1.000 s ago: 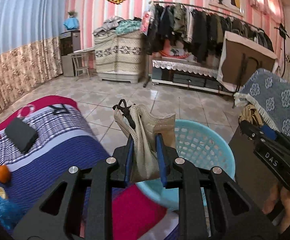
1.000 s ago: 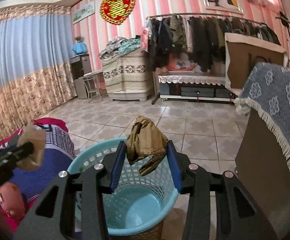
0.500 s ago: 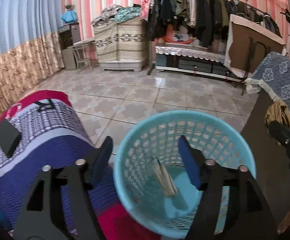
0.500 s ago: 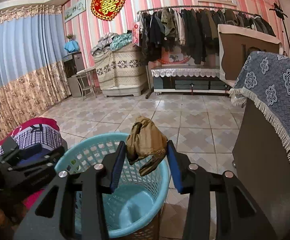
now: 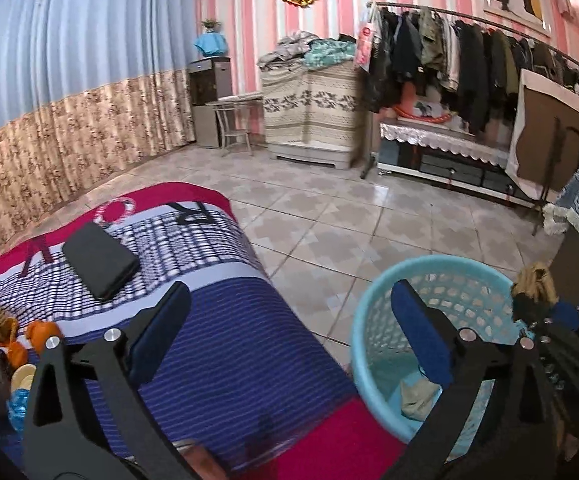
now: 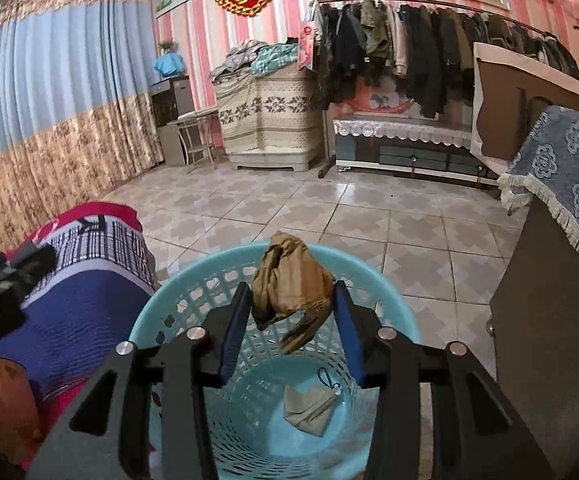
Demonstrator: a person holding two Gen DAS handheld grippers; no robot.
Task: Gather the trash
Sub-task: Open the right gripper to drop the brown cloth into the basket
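Between the pads of the right claw sits a crumpled brown wrapper, pinched on both sides and held over the open mouth of a light blue basket. Below that claw, on the basket floor, lies a folded beige bag with a black cord. The left claw is spread wide and grips nothing; its left finger hangs over a striped blue and red blanket, its right finger over the basket rim. Ahead and left of the left claw, a black case rests on the blanket, well apart from the basket.
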